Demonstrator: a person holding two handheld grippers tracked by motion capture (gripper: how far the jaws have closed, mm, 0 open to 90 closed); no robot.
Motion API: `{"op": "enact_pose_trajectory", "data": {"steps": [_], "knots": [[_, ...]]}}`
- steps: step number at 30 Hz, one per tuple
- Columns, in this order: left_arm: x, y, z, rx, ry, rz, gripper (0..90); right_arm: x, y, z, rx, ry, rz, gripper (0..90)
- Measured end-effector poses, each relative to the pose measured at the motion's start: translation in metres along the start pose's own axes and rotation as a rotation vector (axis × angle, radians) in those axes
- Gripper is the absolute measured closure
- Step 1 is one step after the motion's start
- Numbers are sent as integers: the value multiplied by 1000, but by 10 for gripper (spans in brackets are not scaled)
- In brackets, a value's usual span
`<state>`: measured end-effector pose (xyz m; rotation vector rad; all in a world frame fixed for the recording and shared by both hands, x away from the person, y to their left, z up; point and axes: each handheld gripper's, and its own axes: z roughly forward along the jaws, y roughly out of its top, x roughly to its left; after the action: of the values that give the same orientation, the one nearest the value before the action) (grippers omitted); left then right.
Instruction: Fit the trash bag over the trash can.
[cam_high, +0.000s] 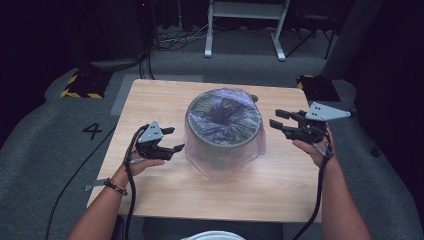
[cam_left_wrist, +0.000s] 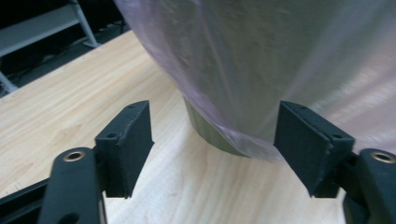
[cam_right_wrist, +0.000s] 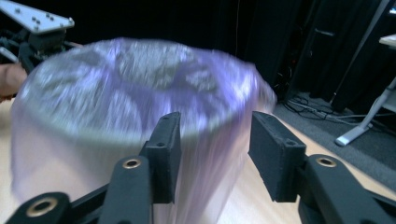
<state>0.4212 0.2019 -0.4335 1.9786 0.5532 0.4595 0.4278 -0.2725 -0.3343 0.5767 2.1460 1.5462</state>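
The left gripper (cam_high: 170, 140) is hovering low beside the bin (cam_high: 223, 131), its 2 jaws spread wide with nothing between them; in the left gripper view the hanging plastic liner (cam_left_wrist: 261, 65) is sitting just ahead of the pads, apart from them. The right gripper (cam_high: 281, 120) is hanging higher, level with the bin's rim on the opposite side, its jaws partly spread and gripping nothing; in the right gripper view the liner's skirt lies behind the gap between the pads, not pinched.

The bin is standing upright near the middle of the wooden table (cam_high: 160, 100). The thin purple liner is already lying over the rim, sinking into the bin and draping down the outside wall nearly to the tabletop. Judging by that, the fitting looks largely done; what seems left is smoothing the loose skirt or snugging it around the rim, since the plastic is billowing unevenly at the lower front.

Bare tabletop is flanking the bin on both sides, giving each hand room to move. The right gripper is working close to the table's right edge, while the near edge lies well behind the wrists.
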Motion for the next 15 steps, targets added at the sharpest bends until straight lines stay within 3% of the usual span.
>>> {"op": "enact_pose_trajectory", "data": {"steps": [4, 9, 13, 15], "knots": [[1, 0, 9, 10, -24, -19, 299, -2, 21, 25, 16, 9, -18, 560], [-3, -5, 13, 56, -36, -13, 230, 8, 38, 52, 45, 92, -55, 560], [-10, -10, 17, 104, -42, 15, 191, 18, 47, 72, 111, 155, -77, 491], [-14, -12, 19, 126, -38, 27, 192, 21, 50, 82, 150, 181, -62, 459]]}}
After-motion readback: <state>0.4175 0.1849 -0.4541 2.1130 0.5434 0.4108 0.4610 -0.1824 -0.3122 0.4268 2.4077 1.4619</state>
